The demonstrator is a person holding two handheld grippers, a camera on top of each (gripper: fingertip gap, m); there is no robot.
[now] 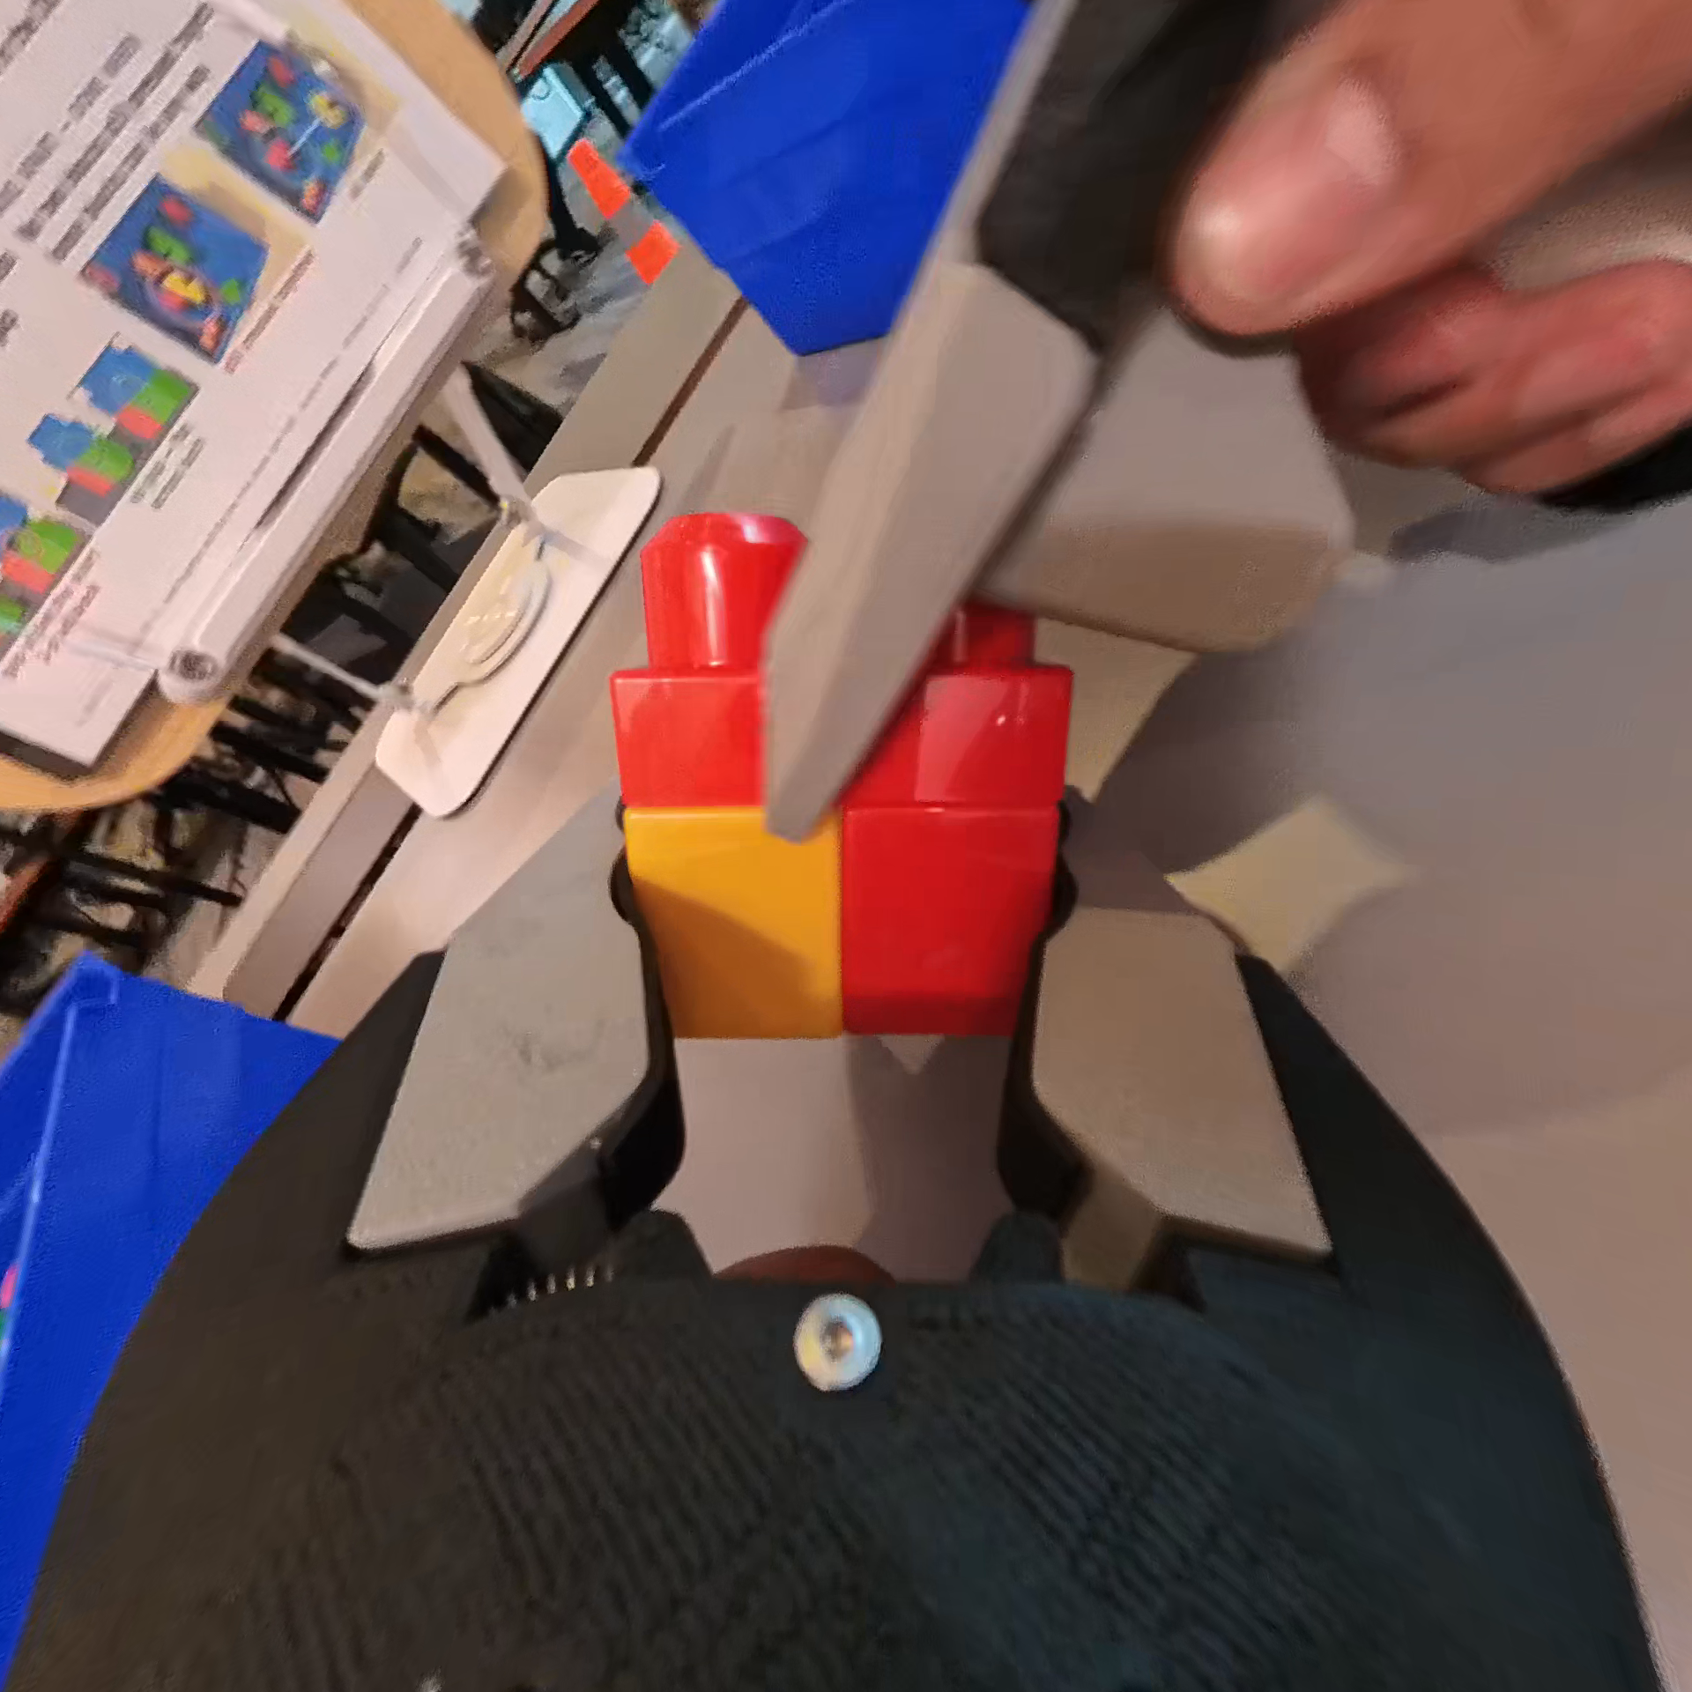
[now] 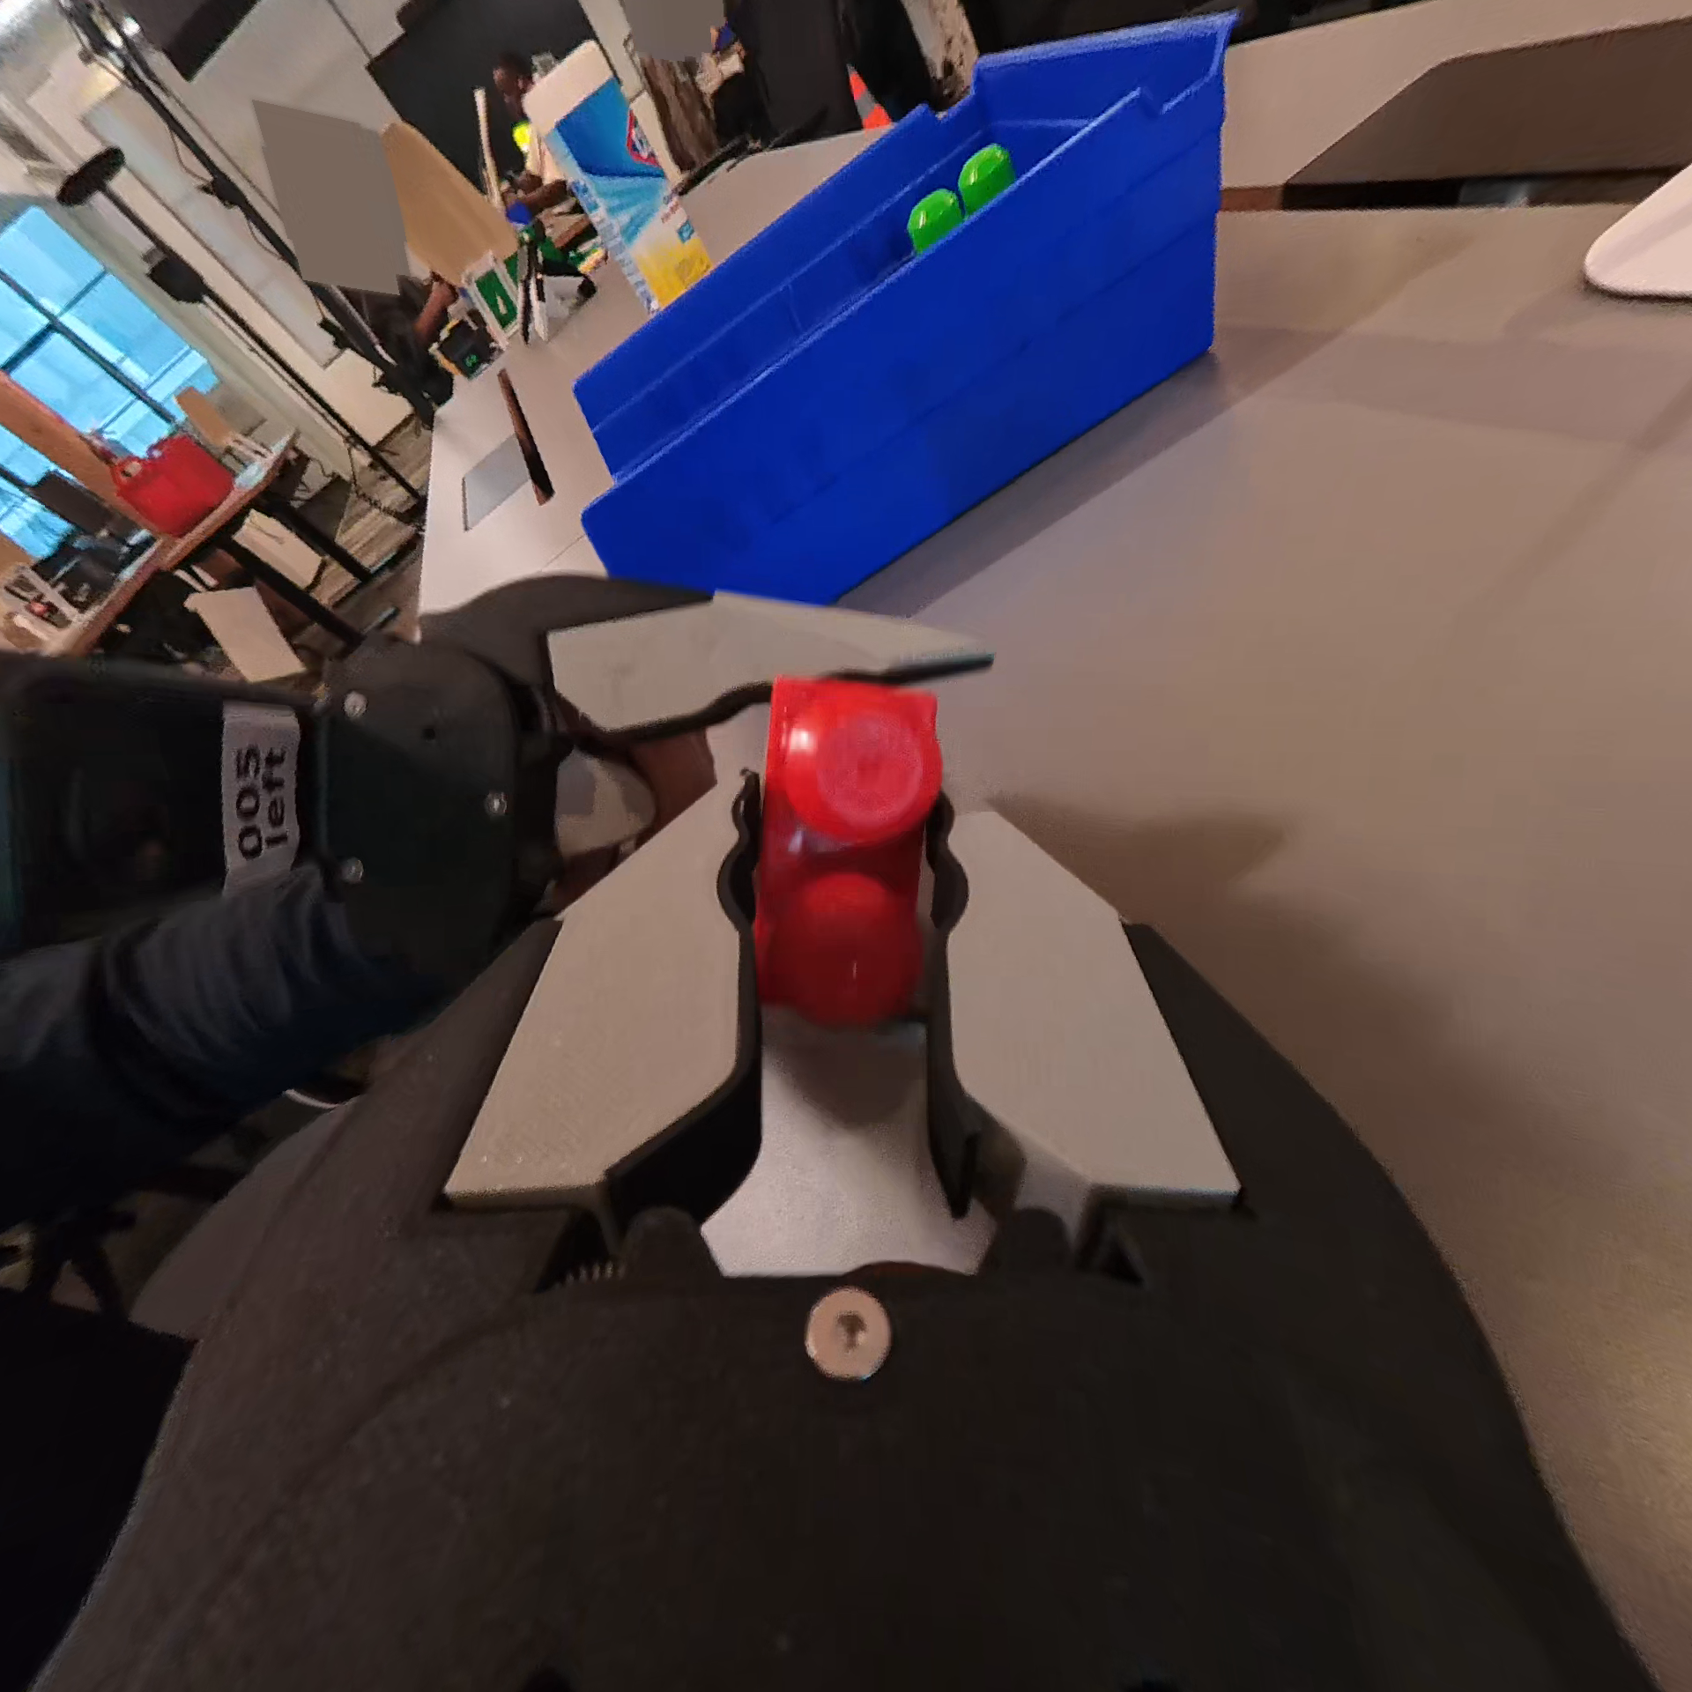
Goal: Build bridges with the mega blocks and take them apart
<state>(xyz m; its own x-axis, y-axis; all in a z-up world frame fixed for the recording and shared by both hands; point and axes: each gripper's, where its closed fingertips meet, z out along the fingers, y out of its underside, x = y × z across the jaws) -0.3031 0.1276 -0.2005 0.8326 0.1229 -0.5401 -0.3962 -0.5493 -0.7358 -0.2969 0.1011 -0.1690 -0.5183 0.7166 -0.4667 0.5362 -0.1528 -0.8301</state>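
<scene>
pinching the stiff, light, slippery top red block (image 2: 847, 861) by its flat sides, the right gripper (image 2: 842, 879) pulls; the left gripper (image 1: 842, 916) clamps the yellow block (image 1: 737, 925) and lower red block (image 1: 943, 916) just ahead.

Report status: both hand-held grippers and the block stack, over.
Left hand-held gripper shut on yellow block and lower red block. Right hand-held gripper shut on top red block. Stack joined. Nothing obstructing.

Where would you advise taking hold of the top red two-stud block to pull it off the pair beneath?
Grip the top red block across its flat long sides, coming from above along the studs, as the right tool does now. The round studs would likely slip; the left tool clamps the yellow block and lower red block.
</scene>
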